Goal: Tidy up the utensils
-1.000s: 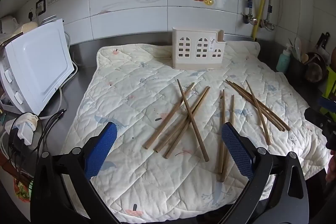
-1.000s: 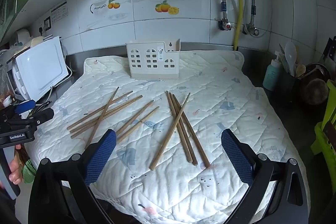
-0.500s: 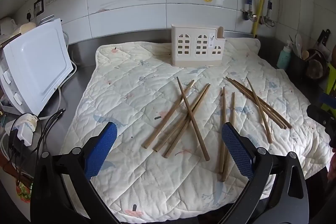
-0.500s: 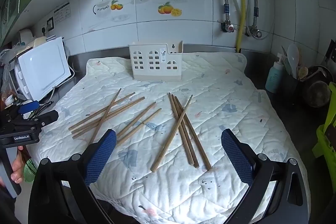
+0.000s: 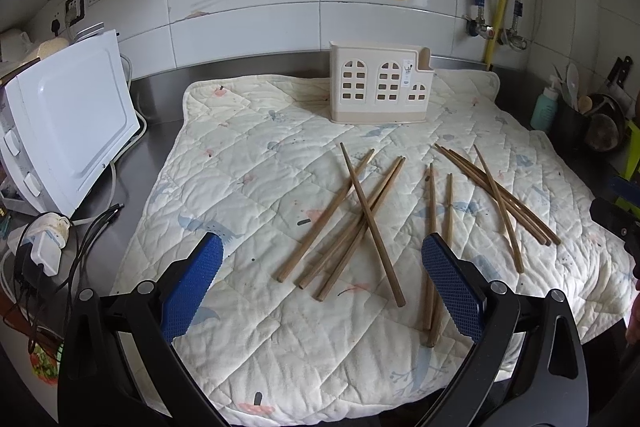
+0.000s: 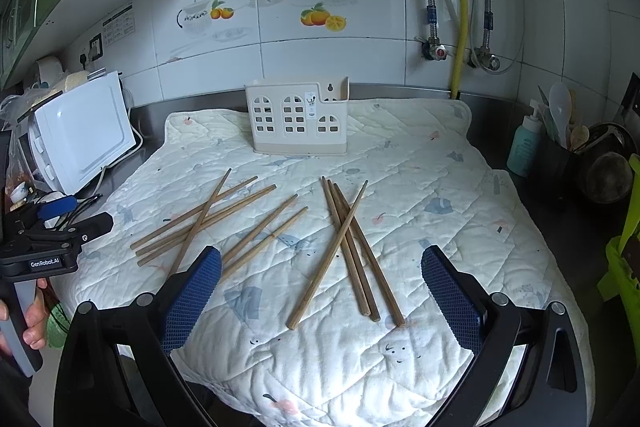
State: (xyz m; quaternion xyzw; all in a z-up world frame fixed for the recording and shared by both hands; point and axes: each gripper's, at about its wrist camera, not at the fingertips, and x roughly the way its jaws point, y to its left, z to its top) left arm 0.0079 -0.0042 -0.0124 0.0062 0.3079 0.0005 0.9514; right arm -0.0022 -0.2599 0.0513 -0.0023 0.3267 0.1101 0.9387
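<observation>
Both claws, left gripper (image 5: pixel 320 283) and right gripper (image 6: pixel 320 291), are held wide; crossed chopsticks (image 6: pixel 348 247) should be pinched mid-shaft, then dropped upright into the far utensil holder (image 6: pixel 298 121).

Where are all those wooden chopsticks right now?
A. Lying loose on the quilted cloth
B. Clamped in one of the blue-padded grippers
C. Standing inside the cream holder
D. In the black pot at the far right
A: the chopsticks lie scattered flat on the quilted cloth, in front of the cream holder, while the left gripper and the right gripper both hover open, holding nothing.
</observation>
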